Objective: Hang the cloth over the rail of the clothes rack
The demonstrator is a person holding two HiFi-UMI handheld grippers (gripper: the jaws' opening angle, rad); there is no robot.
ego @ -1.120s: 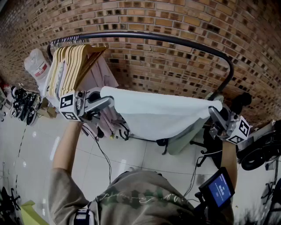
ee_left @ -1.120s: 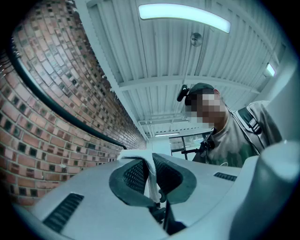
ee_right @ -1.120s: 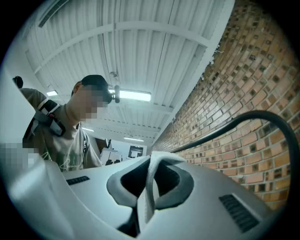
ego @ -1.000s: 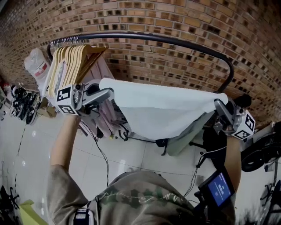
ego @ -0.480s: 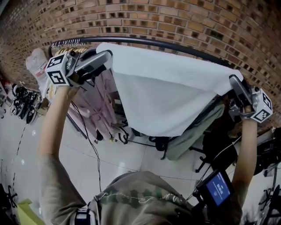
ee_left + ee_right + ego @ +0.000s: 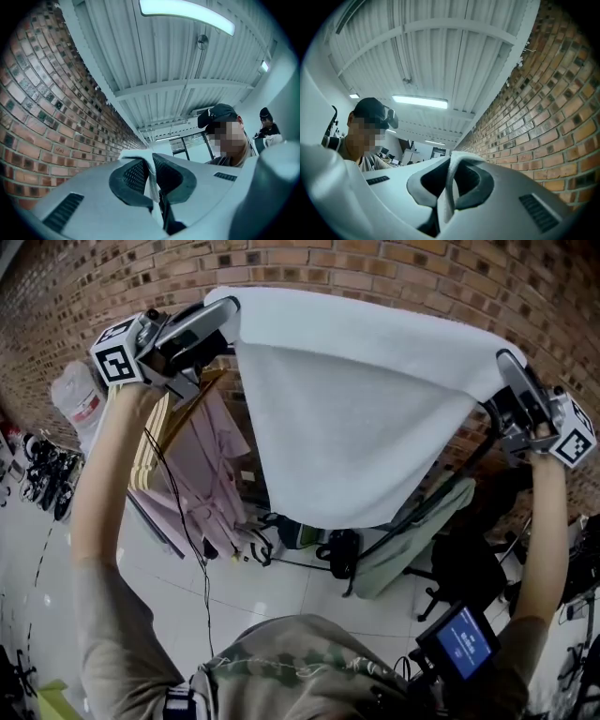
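Note:
A white cloth (image 6: 356,418) hangs stretched between my two raised grippers in front of the brick wall. My left gripper (image 6: 225,310) is shut on its upper left corner and my right gripper (image 6: 506,362) on its upper right corner. The rack's top rail is hidden behind the cloth; only its dark right upright (image 6: 450,479) shows below. In the left gripper view the left gripper (image 6: 151,161) pinches a white fold of cloth (image 6: 140,153). In the right gripper view the right gripper (image 6: 451,171) clamps the cloth (image 6: 461,157) the same way.
Wooden hangers (image 6: 155,442) and a pink garment (image 6: 202,474) hang at the rack's left end. A white bag (image 6: 80,395) and shoes (image 6: 42,484) lie further left. A green cloth on a chair (image 6: 412,531) and a small screen (image 6: 464,643) are at the right. A brick wall (image 6: 394,268) stands behind.
Both grippers have risen with the cloth held taut between them. Its top edge was below the rail and now stands above it, covering the rail in the head view.

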